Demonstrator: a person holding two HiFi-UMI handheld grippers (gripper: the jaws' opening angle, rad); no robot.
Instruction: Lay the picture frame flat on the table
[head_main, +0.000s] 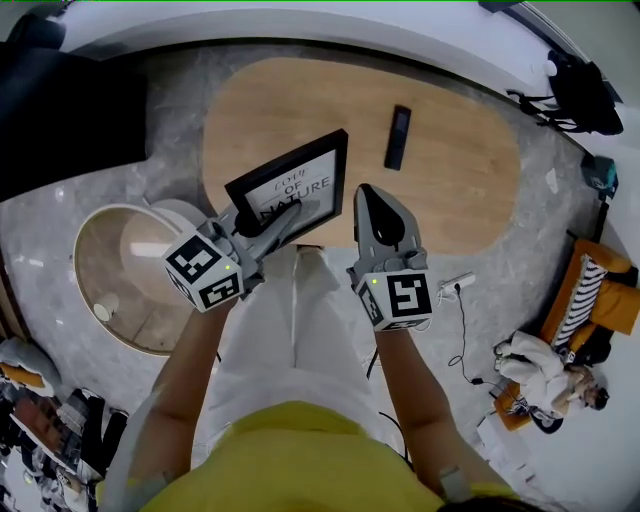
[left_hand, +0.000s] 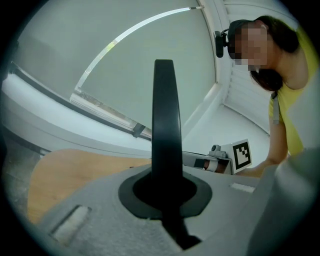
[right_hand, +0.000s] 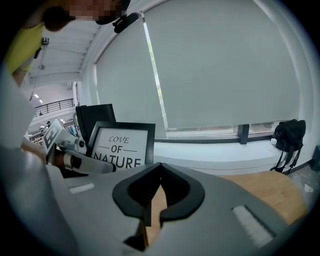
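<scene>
The picture frame (head_main: 290, 182) is held upright, clamped at its edge by the left tongs (head_main: 303, 211). The right tongs (head_main: 366, 198) are closed and empty.

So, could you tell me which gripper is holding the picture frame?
The left gripper: it is clamped on an edge of the picture frame; the right gripper is shut and empty beside it.

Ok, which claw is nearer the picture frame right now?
Left. The left claw is closed on the picture frame near its bottom. The right claw is shut and empty, just off the frame's right edge.
</scene>
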